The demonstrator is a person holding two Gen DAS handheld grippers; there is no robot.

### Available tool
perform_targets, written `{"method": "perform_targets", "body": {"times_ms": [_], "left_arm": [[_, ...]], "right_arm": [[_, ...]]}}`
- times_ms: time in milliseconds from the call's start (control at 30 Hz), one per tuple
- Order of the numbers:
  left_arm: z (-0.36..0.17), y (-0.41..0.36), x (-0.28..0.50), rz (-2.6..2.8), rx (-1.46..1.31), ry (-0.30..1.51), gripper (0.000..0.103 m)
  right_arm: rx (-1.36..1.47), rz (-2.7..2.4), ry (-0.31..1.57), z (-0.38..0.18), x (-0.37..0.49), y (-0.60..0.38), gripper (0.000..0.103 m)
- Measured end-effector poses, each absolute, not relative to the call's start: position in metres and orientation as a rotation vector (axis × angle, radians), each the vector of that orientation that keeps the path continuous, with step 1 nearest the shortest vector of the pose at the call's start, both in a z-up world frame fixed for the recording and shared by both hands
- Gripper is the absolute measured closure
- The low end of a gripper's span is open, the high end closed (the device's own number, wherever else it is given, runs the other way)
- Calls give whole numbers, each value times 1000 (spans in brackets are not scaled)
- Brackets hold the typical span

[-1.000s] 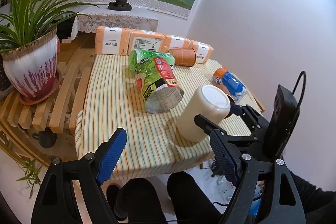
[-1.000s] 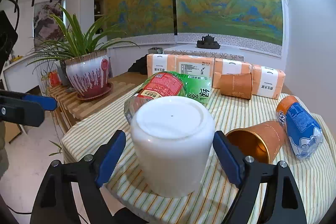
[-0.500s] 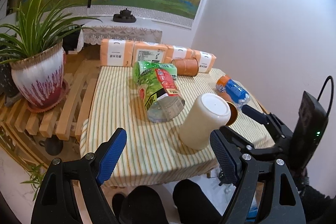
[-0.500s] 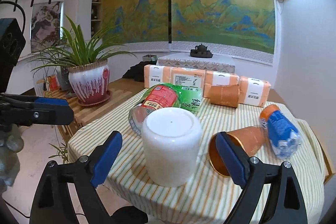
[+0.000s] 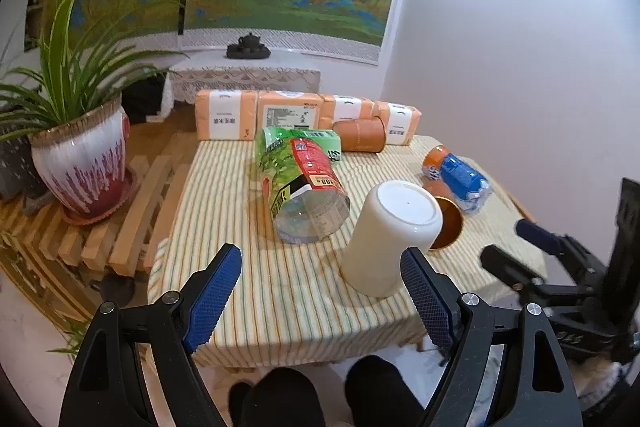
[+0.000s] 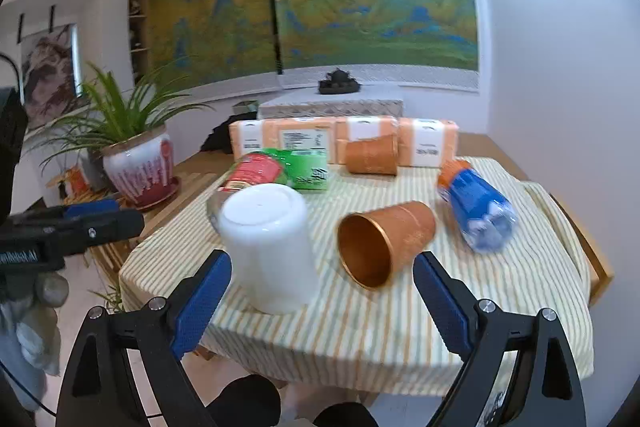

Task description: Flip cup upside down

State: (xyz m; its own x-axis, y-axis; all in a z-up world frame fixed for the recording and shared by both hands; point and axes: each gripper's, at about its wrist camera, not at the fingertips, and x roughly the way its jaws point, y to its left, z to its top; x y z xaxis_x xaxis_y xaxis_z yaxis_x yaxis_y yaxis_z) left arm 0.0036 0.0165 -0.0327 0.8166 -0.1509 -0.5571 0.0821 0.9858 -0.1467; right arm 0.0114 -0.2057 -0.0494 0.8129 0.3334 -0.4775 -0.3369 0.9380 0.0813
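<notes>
A white cup (image 5: 390,235) stands upside down, base up, near the front of the striped table (image 5: 280,291); it also shows in the right wrist view (image 6: 270,247). My left gripper (image 5: 322,301) is open and empty, in front of the table edge, left of the cup. My right gripper (image 6: 322,301) is open and empty, back from the cup, and shows at the right of the left wrist view (image 5: 516,247). The left gripper shows at the left of the right wrist view (image 6: 80,223).
A copper cup (image 6: 384,243) lies on its side right of the white cup. A blue-and-orange bottle (image 6: 476,211), a green-and-red bottle (image 5: 304,179), another orange cup (image 5: 360,134) and orange packets (image 5: 280,115) lie further back. A potted plant (image 5: 80,155) stands on a slatted bench at left.
Both grippers have pulled back from the table and risen; the right gripper, which flanked the white cup, is now clear of it and shifted right. The cup stays upside down.
</notes>
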Motion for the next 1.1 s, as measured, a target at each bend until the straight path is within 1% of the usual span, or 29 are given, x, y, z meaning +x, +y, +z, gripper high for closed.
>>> {"method": "perform_targets", "body": {"times_ms": [200,367,467,500,800,1100], "left_arm": [[-32,5,2,-64,-93,546,18],[-25,-2,-2,9,-61,464,18],[-22,-7,-3,27,-36,429,13],[-21,-7,-3,25,-38,427,11],[-14,-4,-5,53,-67,393,8],[-13,4,-7,70,-93,389,8]], "right_arm": [[69,301,513,-45,7,-228,13],[89,241,471,-33,4,-239,13],[86,196,449,-25,4,-241,13],[84,177,443,-23,4,-242,13],[138,118,423,-21,4,-247,13],[131,115,424,-22,3,-245,13]]}}
